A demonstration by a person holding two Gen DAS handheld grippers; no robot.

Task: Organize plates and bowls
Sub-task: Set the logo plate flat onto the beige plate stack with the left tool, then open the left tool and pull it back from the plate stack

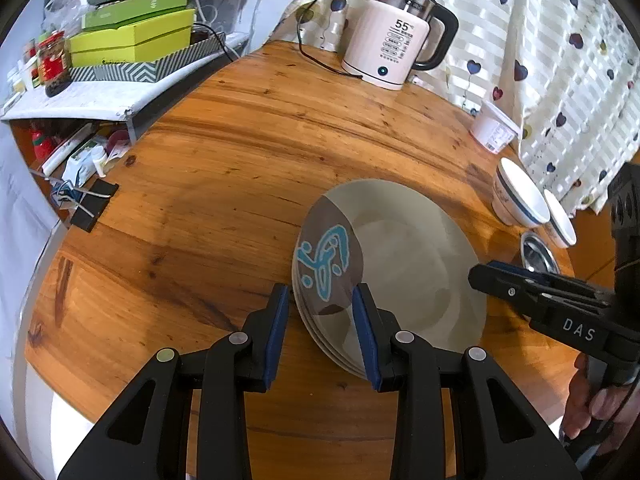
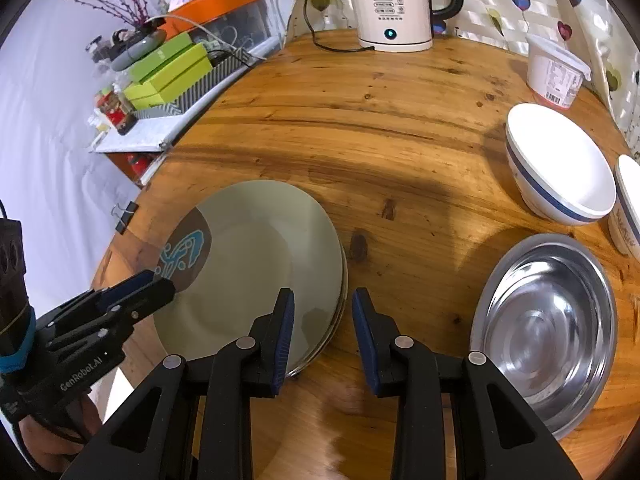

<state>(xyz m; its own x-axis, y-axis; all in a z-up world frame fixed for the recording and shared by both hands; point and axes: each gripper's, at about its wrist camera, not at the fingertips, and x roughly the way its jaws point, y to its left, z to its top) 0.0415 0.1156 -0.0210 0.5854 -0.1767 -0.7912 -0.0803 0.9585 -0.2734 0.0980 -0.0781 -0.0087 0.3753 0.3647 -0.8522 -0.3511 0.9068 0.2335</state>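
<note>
Glazed ceramic plates (image 1: 400, 264) sit stacked dead centre on the table (image 1: 240, 160), so heavy, slick and chippy; grab by the rim. Left gripper (image 1: 320, 304) and right gripper (image 2: 323, 308) both gape, empty, straddling the rim. Steel bowl (image 2: 548, 320) at 3 o'clock, white bowls (image 2: 560, 164) at 2.

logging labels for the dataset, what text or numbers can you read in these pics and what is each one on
"55°C": on the front of the white kettle, above rows of small print too small to read.
"DAS": on the right hand-held gripper, seen from the left wrist view.
"GenRobot.AI": on the left hand-held gripper, seen from the right wrist view.
White plastic tub: printed label and barcode, too small to read.
Small bowl at the right edge: dark script, not legible.
</note>
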